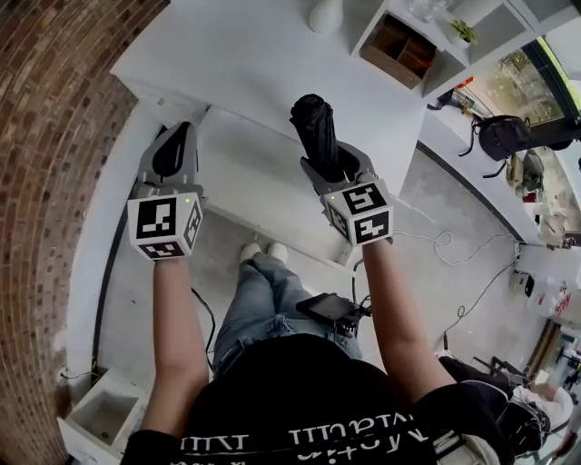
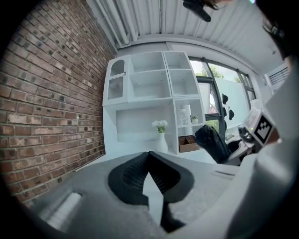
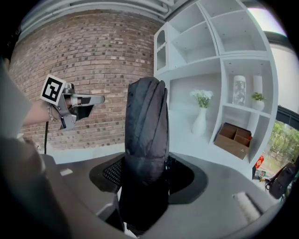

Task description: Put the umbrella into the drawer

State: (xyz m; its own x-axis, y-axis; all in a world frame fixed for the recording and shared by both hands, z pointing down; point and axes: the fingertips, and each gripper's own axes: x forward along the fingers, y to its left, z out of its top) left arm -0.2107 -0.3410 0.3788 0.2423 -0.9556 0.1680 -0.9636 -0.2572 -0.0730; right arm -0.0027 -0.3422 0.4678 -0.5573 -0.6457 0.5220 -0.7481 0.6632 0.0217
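A folded black umbrella (image 1: 313, 123) stands up out of my right gripper (image 1: 333, 169), which is shut on its lower part. The right gripper view shows the pads clamping the umbrella (image 3: 145, 121) on both sides at my right gripper (image 3: 145, 175). My left gripper (image 1: 178, 134) hangs to the left at about the same height, shut with nothing in it; its pads meet at the tips (image 2: 149, 156). Both are above a white drawer-like panel (image 1: 259, 186) that juts out from the front of the white counter (image 1: 227, 64). In the left gripper view the umbrella (image 2: 212, 142) shows at the right.
A brick wall (image 1: 45, 136) runs along the left. On the counter at the back are a white vase (image 1: 325, 14) and a shelf unit with a wooden box (image 1: 399, 45). A white cable (image 1: 436, 243) lies on the floor at the right, and a small white box (image 1: 100, 418) sits at lower left.
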